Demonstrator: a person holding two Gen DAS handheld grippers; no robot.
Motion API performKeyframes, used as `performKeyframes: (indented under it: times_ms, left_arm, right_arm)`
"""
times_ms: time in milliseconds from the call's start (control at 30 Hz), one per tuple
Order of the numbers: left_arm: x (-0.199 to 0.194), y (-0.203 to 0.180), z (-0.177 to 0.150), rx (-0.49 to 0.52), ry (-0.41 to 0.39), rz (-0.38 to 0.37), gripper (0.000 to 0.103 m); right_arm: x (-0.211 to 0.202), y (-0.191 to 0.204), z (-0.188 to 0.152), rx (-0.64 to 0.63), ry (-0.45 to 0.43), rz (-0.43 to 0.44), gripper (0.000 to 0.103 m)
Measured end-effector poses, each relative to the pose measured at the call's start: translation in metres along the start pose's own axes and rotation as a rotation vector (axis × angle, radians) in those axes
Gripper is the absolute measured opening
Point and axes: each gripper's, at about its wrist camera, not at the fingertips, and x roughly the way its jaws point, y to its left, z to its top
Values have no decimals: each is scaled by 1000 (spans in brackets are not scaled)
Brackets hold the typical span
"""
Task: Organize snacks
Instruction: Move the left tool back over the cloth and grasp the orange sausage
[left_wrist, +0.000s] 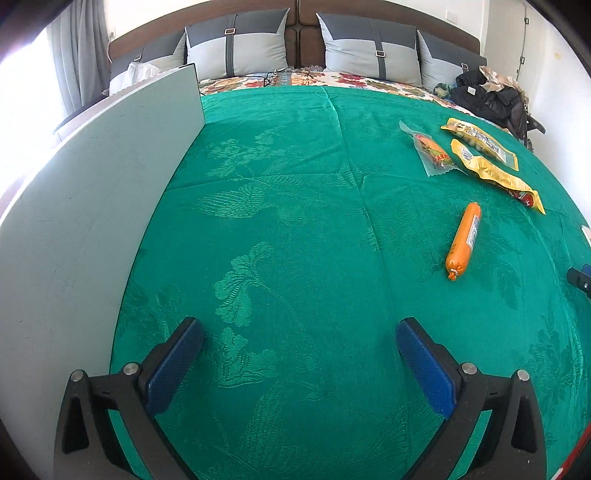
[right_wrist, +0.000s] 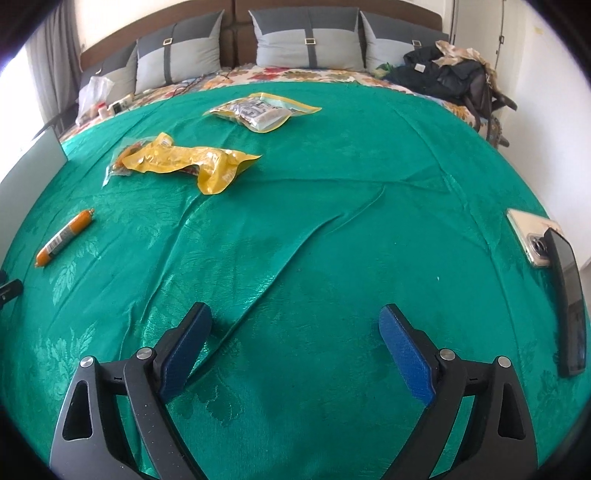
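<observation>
Several snacks lie on a green bedspread (left_wrist: 295, 221). An orange sausage stick (left_wrist: 463, 240) lies to the right of my left gripper (left_wrist: 299, 325), which is open over bare cloth with nothing between its blue pads. Farther off are a clear-wrapped snack (left_wrist: 432, 149), a crumpled yellow bag (left_wrist: 495, 171) and a yellow-edged packet (left_wrist: 480, 142). In the right wrist view the sausage stick (right_wrist: 64, 238) is at the left, the yellow bag (right_wrist: 188, 160) partly covers the clear-wrapped snack (right_wrist: 120, 160), and the packet (right_wrist: 262, 110) lies beyond. My right gripper (right_wrist: 295, 317) is open over wrinkled bedspread (right_wrist: 332, 206), holding nothing.
A pale grey board (left_wrist: 92, 203) stands along the bed's left side. Two phones (right_wrist: 554, 266) lie at the bed's right edge. Grey pillows (left_wrist: 240, 48) and a heap of dark clothes (left_wrist: 487, 92) sit at the head of the bed.
</observation>
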Motion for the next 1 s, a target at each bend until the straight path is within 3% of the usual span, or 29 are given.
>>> performKeyframes:
  times_ms: [333,400,500,567,667,800,867,933,967,1000]
  left_arm:
    - [1,-1,1,11,17,-16,103]
    - [-3,1,4,-14,44,-86,102]
    - [-17,0,13,-98,37,-283,101]
    - [-22,-21,27,-33,37,-309,101]
    - [-20,-66,48,166,49,-270,98]
    - [11,-110,65,316,125,-211,82]
    - [29,-120,68,311,165,-190,71]
    - [33,-123,70,281,142,-191,61]
    - [33,-123,72,264,133,-179,48]
    - [31,-122,74,243,127,-173,28]
  right_arm:
    - [0,1,1,-1,2,0,97]
    - [0,1,1,-1,2,0,97]
    - [0,1,1,-1,2,0,97]
    - [0,1,1,0,2,0,97]
    - [0,1,1,-1,2,0,98]
    - [0,1,2,-1,2,0,98]
    - [0,1,2,-1,2,0,98]
    - [0,1,2,-1,3,0,98]
    - [0,1,2,-1,2,0,98]
    - [0,1,2,-1,2,0,98]
